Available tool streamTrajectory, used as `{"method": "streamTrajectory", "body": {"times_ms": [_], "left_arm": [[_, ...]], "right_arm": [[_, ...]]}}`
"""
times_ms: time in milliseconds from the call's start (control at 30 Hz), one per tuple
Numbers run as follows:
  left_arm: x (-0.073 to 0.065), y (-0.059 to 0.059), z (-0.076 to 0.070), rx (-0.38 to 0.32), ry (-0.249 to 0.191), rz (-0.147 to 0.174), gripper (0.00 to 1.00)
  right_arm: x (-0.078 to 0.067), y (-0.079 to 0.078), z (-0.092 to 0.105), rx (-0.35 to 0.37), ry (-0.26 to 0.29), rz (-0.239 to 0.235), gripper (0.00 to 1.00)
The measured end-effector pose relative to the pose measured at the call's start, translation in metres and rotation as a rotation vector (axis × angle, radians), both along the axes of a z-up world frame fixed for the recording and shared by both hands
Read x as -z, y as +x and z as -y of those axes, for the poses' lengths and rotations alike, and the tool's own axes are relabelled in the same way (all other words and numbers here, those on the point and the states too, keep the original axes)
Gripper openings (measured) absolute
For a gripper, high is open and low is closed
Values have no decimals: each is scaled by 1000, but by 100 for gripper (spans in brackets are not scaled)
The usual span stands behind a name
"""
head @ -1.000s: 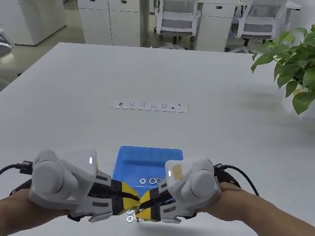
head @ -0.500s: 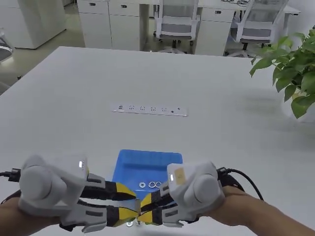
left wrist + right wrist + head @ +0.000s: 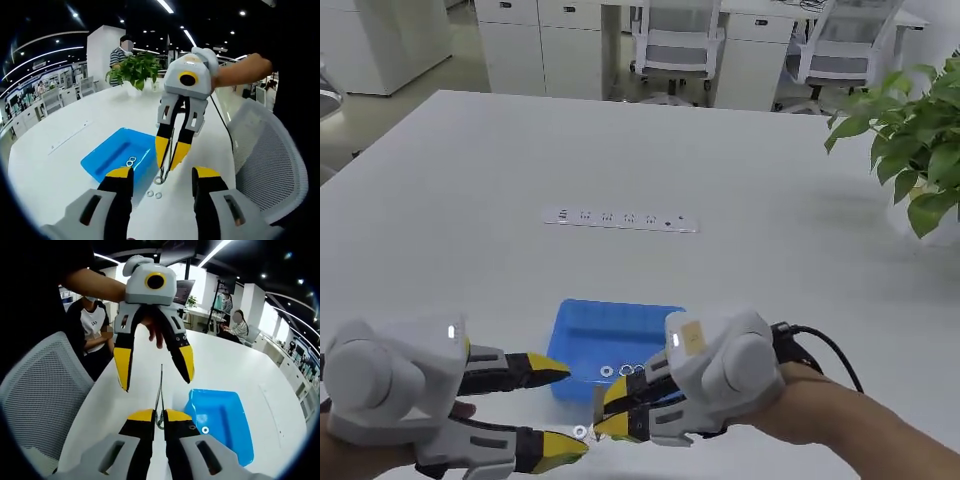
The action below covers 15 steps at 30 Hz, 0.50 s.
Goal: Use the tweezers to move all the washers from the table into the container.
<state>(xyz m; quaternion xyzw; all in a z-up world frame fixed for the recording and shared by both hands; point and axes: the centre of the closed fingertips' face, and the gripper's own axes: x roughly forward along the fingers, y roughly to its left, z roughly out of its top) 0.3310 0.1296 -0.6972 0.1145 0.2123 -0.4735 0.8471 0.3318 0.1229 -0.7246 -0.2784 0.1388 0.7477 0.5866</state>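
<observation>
Between the clamped jaws of the right gripper (image 3: 159,416) sit the tweezers (image 3: 160,387); facing it, the left gripper (image 3: 162,174) (jaws wide apart).

Five washers can be counted: three washers (image 3: 627,371) in a row inside the one blue container (image 3: 620,330), toward its 6 o'clock edge in the head view, and two loose on the worktop (image 3: 720,180) in the left gripper view. A possible sixth at the tweezer tips is too small to tell. There is one pair of tweezers (image 3: 160,390) and two claws — the left claw (image 3: 573,408) and the right claw (image 3: 603,415). Further off are one power strip (image 3: 620,219) at 12 o'clock from the container, one potted plant (image 3: 910,130) at 2 o'clock, and two office chairs (image 3: 675,45) beyond the worktop's 12 o'clock edge.
</observation>
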Motion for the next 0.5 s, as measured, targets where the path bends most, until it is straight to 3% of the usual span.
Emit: {"method": "streamTrajectory", "body": {"times_ms": [500], "left_arm": [[1, 0, -12, -72, -22, -4, 74]], "right_arm": [[-22, 10, 1, 19, 30, -17, 8]]}}
